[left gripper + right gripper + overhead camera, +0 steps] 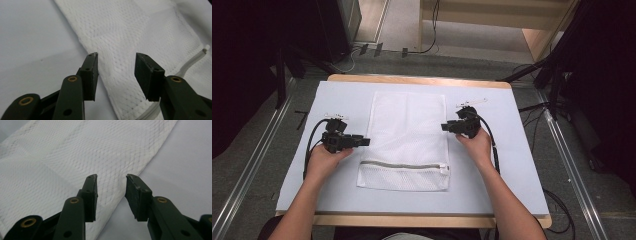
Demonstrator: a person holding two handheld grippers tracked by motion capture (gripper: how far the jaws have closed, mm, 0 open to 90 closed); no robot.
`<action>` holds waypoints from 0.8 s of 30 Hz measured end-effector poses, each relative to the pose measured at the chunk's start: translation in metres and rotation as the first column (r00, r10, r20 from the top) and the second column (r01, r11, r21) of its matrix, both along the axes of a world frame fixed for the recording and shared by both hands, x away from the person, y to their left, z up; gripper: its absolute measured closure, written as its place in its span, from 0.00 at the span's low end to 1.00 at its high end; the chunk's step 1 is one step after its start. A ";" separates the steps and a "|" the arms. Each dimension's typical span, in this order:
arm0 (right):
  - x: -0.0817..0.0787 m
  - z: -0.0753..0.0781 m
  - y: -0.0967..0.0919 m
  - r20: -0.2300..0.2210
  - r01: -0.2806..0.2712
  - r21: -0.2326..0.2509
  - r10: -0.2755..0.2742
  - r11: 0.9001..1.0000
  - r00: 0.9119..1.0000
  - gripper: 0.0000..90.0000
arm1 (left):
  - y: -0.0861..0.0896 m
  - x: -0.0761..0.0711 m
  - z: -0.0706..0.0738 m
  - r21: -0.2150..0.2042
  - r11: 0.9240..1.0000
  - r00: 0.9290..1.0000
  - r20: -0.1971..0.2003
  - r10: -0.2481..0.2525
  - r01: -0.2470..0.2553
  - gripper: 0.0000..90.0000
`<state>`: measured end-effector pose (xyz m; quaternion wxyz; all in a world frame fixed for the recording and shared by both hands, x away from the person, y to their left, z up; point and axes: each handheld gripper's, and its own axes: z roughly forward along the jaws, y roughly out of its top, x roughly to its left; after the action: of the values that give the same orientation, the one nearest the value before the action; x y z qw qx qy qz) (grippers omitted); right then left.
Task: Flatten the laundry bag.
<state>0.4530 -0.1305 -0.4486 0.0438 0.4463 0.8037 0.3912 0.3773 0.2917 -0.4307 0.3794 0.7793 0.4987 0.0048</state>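
Observation:
A white mesh laundry bag [407,140] lies flat on the pale mat [342,100], its grey zipper [404,165] running across the end nearest the person. My left gripper [366,142] sits at the bag's left edge, jaws open. In the left gripper view the left gripper [116,63] straddles the edge of the mesh bag [130,30] without pinching it, and the zipper [190,63] curves off at the right. My right gripper [445,127] is at the bag's right edge. In the right gripper view the right gripper [111,185] stands open over the mesh bag's [75,152] border.
The mat covers a wooden table [412,80] almost to its edges. Black cables [309,145] trail from both grippers across the mat. Dark stands and floor rails flank the table on both sides.

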 end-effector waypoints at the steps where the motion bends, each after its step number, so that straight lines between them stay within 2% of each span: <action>1: -0.002 0.001 0.000 0.000 -0.004 0.001 0.004 1.000 1.000 0.69 | -0.001 0.000 0.001 -0.004 1.000 1.000 0.008 -0.004 0.004 0.59; 3: -0.006 0.002 -0.002 0.009 -0.016 -0.002 0.016 1.000 1.000 0.68 | -0.004 0.000 0.004 -0.013 1.000 1.000 0.016 -0.010 0.010 0.56; 8: -0.015 0.005 -0.006 0.014 -0.025 0.010 0.025 1.000 1.000 0.65 | -0.017 0.000 0.006 0.002 0.999 0.999 0.018 -0.047 0.047 0.53; 12: -0.022 0.007 -0.008 0.037 -0.037 0.010 0.037 0.999 0.999 0.65 | -0.025 -0.001 0.009 0.004 0.997 0.997 0.025 -0.073 0.073 0.51; 20: -0.037 0.011 -0.012 0.055 -0.060 0.012 0.059 0.998 0.997 0.63 | -0.044 0.000 0.012 0.017 0.991 0.991 0.037 -0.131 0.130 0.50; 24: -0.047 0.013 -0.015 0.063 -0.067 0.012 0.066 0.998 0.996 0.62 | -0.050 0.003 0.010 0.021 0.989 0.989 0.029 -0.145 0.144 0.49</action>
<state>0.4061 -0.1451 -0.4360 0.0528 0.4070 0.8136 0.4118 0.3798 0.2421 -0.4203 0.3790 0.8168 0.4349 -0.0062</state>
